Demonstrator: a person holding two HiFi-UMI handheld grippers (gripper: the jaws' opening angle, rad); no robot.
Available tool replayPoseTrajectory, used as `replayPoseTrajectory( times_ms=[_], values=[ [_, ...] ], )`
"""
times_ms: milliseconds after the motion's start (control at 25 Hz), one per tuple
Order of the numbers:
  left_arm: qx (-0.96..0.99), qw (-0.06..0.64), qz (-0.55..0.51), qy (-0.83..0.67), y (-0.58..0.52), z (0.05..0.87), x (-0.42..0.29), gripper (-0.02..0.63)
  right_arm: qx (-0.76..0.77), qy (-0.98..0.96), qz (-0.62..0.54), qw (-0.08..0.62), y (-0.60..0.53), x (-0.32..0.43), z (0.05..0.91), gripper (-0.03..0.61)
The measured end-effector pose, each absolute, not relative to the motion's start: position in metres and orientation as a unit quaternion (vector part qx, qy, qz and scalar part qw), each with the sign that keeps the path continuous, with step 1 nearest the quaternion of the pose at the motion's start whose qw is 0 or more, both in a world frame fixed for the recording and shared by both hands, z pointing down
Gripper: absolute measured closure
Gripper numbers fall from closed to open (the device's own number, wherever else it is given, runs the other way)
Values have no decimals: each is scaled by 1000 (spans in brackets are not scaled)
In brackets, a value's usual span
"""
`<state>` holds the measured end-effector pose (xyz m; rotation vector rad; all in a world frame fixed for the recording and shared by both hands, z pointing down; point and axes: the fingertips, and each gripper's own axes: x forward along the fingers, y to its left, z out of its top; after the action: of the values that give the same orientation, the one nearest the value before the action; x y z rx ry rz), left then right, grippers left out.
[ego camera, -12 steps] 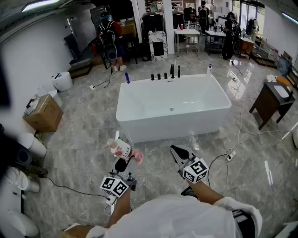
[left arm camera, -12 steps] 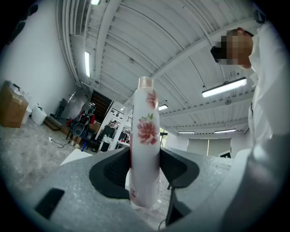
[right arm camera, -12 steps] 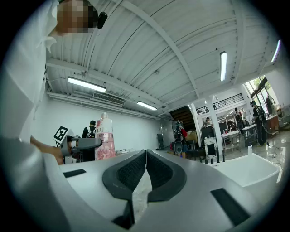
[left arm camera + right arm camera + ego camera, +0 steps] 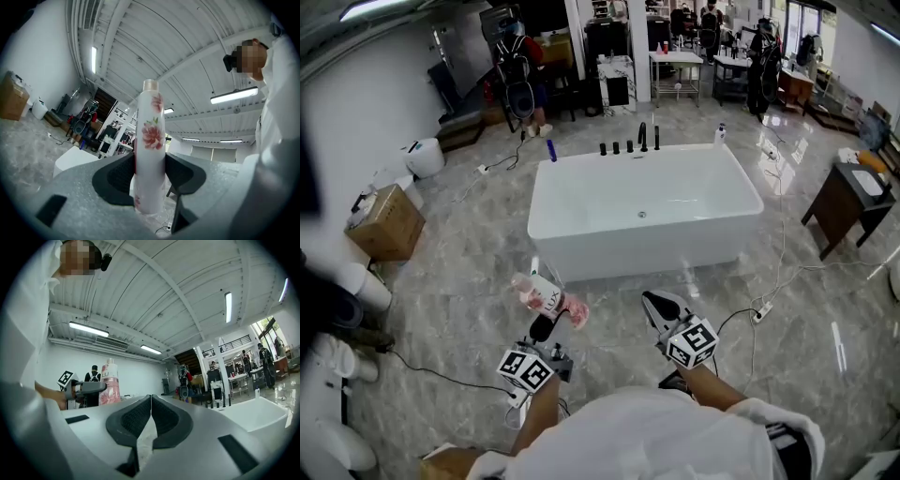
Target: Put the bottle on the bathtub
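Observation:
A white bottle with pink flowers is held in my left gripper, low and left of centre in the head view. In the left gripper view the bottle stands between the jaws, which are shut on it. The white bathtub stands on the marble floor ahead, some way beyond both grippers. My right gripper is shut and holds nothing; its jaws meet in the right gripper view, where the bottle shows at the left and the tub at the right.
Black taps, a blue bottle and a small white bottle stand on the tub's far rim. A cardboard box is at the left, a dark side table at the right. Cables run across the floor. People stand at the back.
The view has moved slightly toward the tub. The left gripper with the bottle has shifted a little down and left. The right gripper has hardly moved.

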<state>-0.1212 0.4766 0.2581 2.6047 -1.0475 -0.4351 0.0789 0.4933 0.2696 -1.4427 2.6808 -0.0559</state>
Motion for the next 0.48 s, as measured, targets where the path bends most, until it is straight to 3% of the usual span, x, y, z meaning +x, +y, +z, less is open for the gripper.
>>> replayPoseTrajectory(
  times_ms=[200, 480],
  values=[
    [901, 168, -157, -367, 474, 262, -104, 407, -437, 890, -53, 115, 494, 101, 266, 561],
    [892, 195, -160, -376, 475, 282, -92, 407, -426, 896, -94, 87, 498, 117, 306, 561]
  ],
)
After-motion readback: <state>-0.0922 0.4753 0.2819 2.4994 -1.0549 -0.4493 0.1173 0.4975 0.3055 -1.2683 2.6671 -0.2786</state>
